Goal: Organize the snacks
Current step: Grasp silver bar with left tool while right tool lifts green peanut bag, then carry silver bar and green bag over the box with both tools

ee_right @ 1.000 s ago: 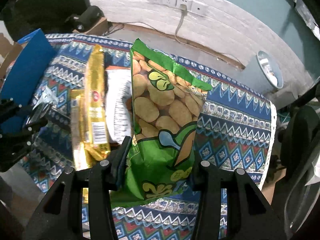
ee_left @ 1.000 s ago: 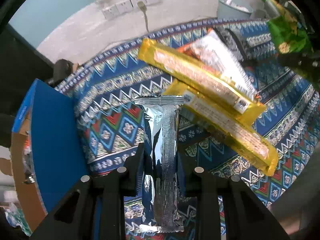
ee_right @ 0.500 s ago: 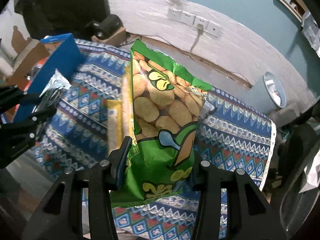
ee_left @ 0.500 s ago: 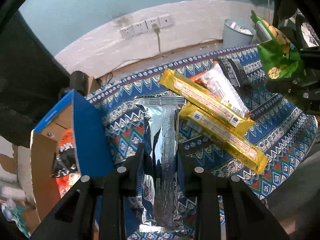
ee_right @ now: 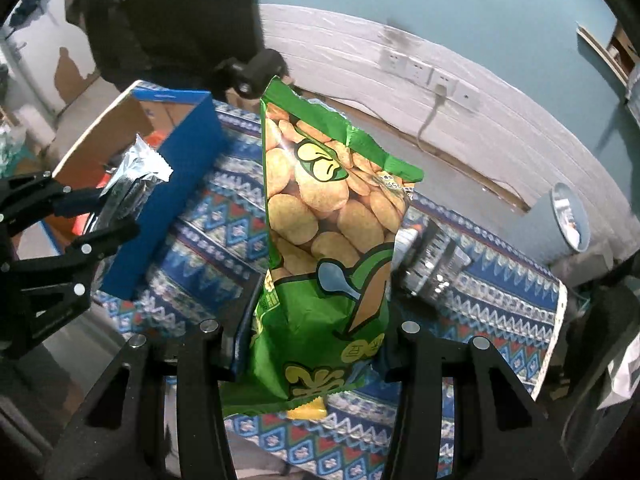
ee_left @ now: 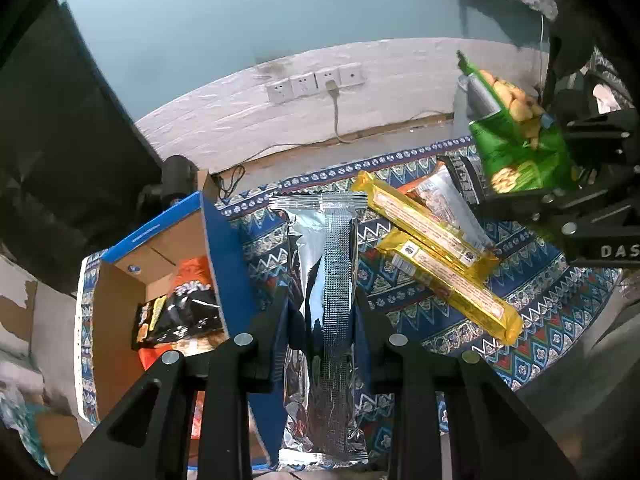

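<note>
Black-and-orange packet [ee_left: 176, 316] half hidden behind the box wall [ee_left: 228, 272]; its lettering unreadable.

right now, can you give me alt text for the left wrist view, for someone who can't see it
The left gripper holds a silver foil snack packet upright above a patterned blue tablecloth. To its left stands an open blue cardboard box with an orange-and-black snack bag inside; to its right lie two yellow snack bars.

I'm facing a teal wall [ee_left: 192, 12] whose whitewashed lower band [ee_left: 248, 108] is carrying a row of sockets [ee_left: 314, 82]; a pale bin [ee_right: 570, 216] is standing right of them.
</note>
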The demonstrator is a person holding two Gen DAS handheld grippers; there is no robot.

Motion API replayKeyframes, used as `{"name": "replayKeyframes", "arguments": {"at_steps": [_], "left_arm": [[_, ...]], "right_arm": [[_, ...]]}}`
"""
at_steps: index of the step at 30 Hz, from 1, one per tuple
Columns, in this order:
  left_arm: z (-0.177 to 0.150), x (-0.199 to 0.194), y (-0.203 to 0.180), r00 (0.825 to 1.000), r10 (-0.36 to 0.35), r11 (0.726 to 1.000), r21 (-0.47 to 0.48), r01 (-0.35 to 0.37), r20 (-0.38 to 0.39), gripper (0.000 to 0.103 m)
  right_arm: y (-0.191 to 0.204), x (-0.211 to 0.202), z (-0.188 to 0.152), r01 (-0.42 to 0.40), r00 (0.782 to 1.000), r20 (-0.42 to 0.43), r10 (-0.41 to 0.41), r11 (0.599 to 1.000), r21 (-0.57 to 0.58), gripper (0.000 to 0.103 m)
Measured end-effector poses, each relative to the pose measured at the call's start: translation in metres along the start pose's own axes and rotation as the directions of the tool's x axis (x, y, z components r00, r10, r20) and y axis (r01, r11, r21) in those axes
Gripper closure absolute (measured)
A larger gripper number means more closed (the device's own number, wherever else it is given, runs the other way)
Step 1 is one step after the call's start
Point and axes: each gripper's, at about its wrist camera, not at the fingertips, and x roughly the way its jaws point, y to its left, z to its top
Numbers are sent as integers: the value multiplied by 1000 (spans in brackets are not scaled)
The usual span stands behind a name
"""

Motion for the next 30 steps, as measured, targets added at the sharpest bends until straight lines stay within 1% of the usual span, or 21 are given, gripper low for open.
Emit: {"name": "replayKeyframes", "arguments": {"at_steps": [8, 13, 17, 23, 30], "left_arm": [[-9, -13, 27, 999, 36, 999, -38, -35, 35, 74], [-20, -15, 50, 999, 37, 996, -79, -35, 31, 74], [-30, -15, 70, 998, 51, 992, -116, -48, 27, 74], [-49, -12, 108, 997, 72, 980, -186, -69, 11, 74], [-64, -9, 151, 994, 108, 958, -267, -104, -1, 74]], "right_arm": [[32, 5, 17, -36, 999, -1, 36, 999, -37, 57], [52, 8, 29, -55, 998, -1, 55, 996, -64, 57], [72, 13, 42, -77, 997, -4, 77, 994, -83, 57], [102, 23, 62, -102, 995, -11, 101, 988, -115, 57], [142, 36, 84, -129, 992, -23, 127, 980, -154, 57]]}}
